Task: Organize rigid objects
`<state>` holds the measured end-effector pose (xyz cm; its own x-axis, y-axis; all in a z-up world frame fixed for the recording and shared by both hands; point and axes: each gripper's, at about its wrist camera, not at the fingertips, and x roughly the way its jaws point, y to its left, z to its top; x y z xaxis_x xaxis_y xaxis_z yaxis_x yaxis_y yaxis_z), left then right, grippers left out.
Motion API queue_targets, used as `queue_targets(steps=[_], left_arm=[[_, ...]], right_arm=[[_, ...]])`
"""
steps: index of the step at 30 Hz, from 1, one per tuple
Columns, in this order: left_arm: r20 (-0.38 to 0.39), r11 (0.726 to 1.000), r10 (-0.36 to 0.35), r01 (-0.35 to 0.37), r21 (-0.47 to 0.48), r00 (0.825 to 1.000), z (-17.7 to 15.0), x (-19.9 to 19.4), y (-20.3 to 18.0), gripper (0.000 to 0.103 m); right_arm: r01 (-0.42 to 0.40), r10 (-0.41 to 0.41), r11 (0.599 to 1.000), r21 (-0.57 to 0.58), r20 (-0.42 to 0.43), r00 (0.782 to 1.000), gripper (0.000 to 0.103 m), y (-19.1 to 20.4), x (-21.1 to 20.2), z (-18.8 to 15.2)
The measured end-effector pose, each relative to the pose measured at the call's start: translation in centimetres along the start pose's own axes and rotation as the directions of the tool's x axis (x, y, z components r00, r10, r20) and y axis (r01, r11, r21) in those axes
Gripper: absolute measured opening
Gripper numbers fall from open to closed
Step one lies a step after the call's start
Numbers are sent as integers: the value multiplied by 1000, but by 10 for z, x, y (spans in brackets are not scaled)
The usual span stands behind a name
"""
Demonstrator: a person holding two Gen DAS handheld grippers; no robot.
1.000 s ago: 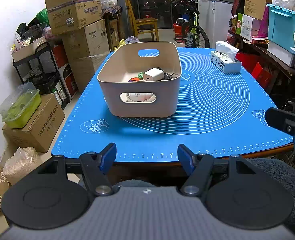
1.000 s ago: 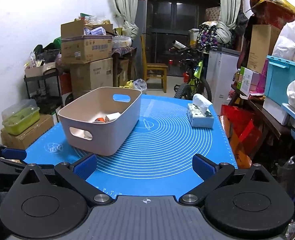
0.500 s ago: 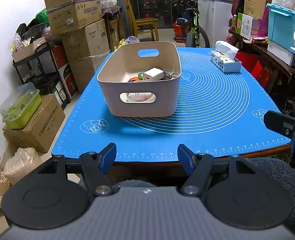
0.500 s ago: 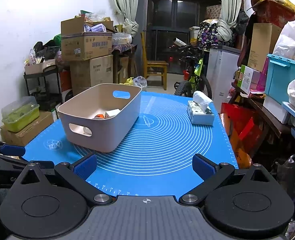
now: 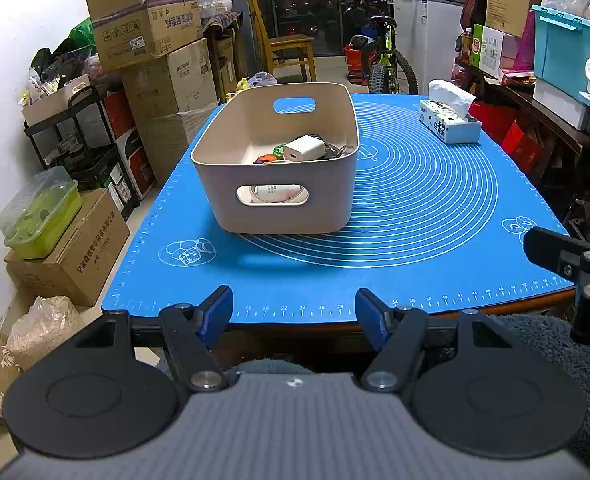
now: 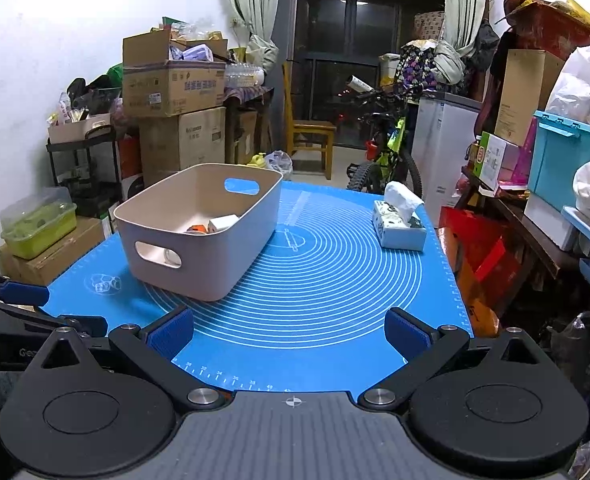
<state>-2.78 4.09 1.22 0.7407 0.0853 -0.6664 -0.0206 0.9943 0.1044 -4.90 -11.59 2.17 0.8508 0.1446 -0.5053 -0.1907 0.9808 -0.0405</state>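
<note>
Two claws were nearest of all, each at the near edge of the worktop: the left claw (image 5: 294, 309) stood with its jaws apart and nothing between them, and the right claw (image 6: 289, 330) gaped wider, likewise empty. Beyond them one blue mat (image 5: 415, 248) covered the worktop, its near strip bare all the way up to one beige bin (image 5: 279, 168). The bin sat on the left half of the mat, its long axis running away from the left claw, one handle slot facing near and the other far. Inside the bin lay one white charger (image 5: 304, 148), with an orange piece and a green round piece just left of it; a white item showed through the near slot, and I could not tell the full count. Right of the bin the mat lay open to its right edge. Farther right of the bin, near the mat's far corner, stood one tissue box (image 5: 449, 122).
</note>
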Motion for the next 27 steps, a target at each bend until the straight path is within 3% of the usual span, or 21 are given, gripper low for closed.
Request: queue_targets(steps=[27], left_arm=[[3, 1000, 2, -2, 8, 1000, 3, -2, -5, 69]], right_arm=[[6, -6, 1000, 3, -4, 1000, 101, -12, -3, -2]])
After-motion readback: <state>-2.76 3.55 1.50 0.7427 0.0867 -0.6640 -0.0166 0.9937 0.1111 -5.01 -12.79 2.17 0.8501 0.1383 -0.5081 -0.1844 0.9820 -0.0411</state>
